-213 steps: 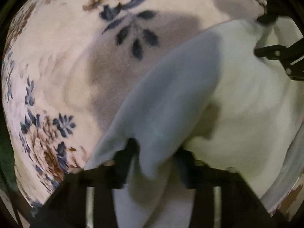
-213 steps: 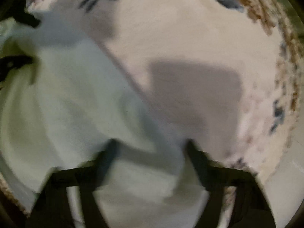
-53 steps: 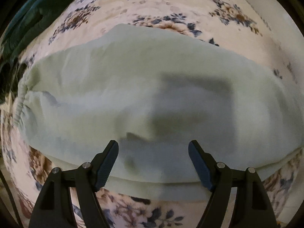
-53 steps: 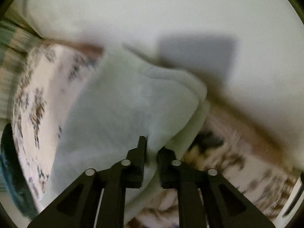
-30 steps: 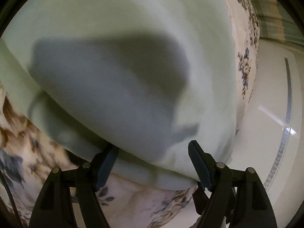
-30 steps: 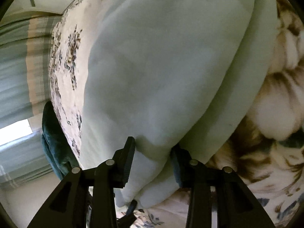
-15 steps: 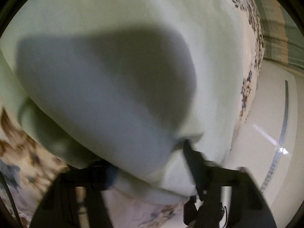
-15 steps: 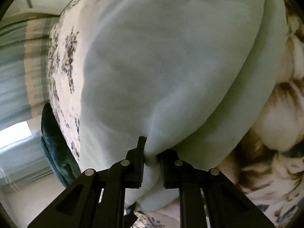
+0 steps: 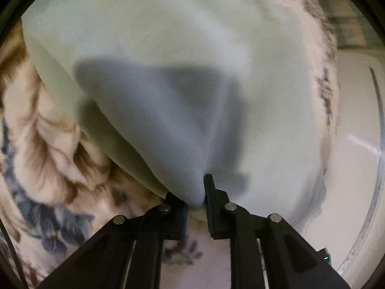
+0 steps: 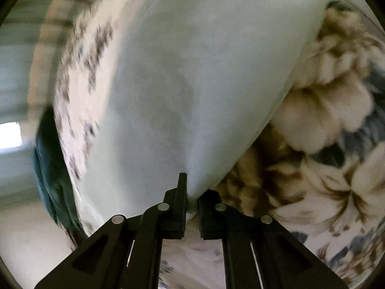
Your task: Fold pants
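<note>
The pale green pants lie folded on a floral bedspread and fill most of both views. My left gripper is shut on the near edge of the pants, the fabric pinched into a peak between its black fingers. My right gripper is shut on another edge of the pants, cloth drawn taut up from the jaws. Both edges are lifted slightly off the bedspread.
The bed's edge and a pale floor lie to the right in the left wrist view. In the right wrist view a dark teal cloth lies at the bed's left edge, with a curtain beyond.
My left gripper has closed on the pants edge; a second ago it was open around it. My right gripper stays shut on its edge. Both views blur from motion.
</note>
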Demonstrator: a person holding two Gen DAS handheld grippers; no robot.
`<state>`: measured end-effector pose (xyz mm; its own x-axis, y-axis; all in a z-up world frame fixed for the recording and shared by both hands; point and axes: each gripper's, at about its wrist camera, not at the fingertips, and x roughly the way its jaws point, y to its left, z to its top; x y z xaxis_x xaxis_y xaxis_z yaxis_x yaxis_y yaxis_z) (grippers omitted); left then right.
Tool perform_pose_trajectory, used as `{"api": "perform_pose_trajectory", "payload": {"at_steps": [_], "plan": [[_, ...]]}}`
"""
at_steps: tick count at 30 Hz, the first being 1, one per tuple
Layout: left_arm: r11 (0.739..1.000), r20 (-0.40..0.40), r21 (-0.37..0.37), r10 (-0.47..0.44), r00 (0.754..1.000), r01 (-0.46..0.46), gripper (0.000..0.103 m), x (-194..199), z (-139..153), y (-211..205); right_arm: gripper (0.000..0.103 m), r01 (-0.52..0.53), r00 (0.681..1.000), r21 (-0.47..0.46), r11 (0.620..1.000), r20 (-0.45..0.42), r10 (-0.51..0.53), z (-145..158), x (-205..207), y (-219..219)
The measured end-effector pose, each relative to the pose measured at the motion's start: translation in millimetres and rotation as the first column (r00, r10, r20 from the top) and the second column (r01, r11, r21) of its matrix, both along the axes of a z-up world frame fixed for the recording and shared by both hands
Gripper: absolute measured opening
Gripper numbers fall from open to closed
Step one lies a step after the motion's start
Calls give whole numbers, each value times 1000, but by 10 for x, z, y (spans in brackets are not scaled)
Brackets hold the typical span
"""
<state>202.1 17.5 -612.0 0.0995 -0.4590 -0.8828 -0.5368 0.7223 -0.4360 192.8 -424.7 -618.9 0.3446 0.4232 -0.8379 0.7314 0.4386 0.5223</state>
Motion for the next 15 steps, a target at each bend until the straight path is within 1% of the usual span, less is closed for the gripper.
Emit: {"api": "perform_pose_trajectory", "payload": {"at_steps": [1,2,3,4,5,6,7,8,9,10,12,13,14,15], "plan": [[999,-21,-30,18,1000,-18,15,7,-44,16,11,5,999,54,999,-35,-3,-138,0,-43],[999,-24,-43,25,999,-26,16,3,-17,28,15,15,999,84,996,-45,-11,-180,-3,-92],[999,-23,-44,19,1000,-20,18,-12,27,31,18,28,999,113,993,-46,-23,-187,-13,-150],[1000,-18,-25,-7,1000,7,23,-25,110,3,20,46,999,125,991,-27,-43,-127,-40,-255],[998,-11,23,-51,999,51,29,-53,213,-44,30,57,998,102,993,-10,-56,-43,-69,-336],[995,-4,61,-85,996,85,35,-93,289,-79,47,68,998,67,995,6,-68,46,-104,-420],[988,9,103,-119,993,118,46,-125,368,-142,53,95,995,11,995,26,-96,170,-169,-558],[976,24,157,-158,987,152,53,-156,442,-223,57,120,992,-18,993,35,-119,226,-212,-655],[965,37,193,-187,982,177,53,-145,481,-309,57,146,989,-38,989,38,-145,253,-249,-767],[948,54,238,-231,971,212,54,-126,505,-416,57,181,983,-50,982,22,-180,234,-286,-904],[900,59,331,-318,946,282,73,-89,499,-612,57,244,970,-58,968,9,-243,165,-328,-1091],[886,70,352,-345,936,301,90,-57,486,-699,57,280,960,-67,958,-1,-281,115,-347,-1186],[877,83,367,-363,928,311,97,-24,471,-766,55,311,950,-62,948,7,-311,56,-356,-1271],[861,87,391,-387,918,325,97,17,451,-820,34,324,946,-57,944,12,-323,15,-354,-1328]]}}
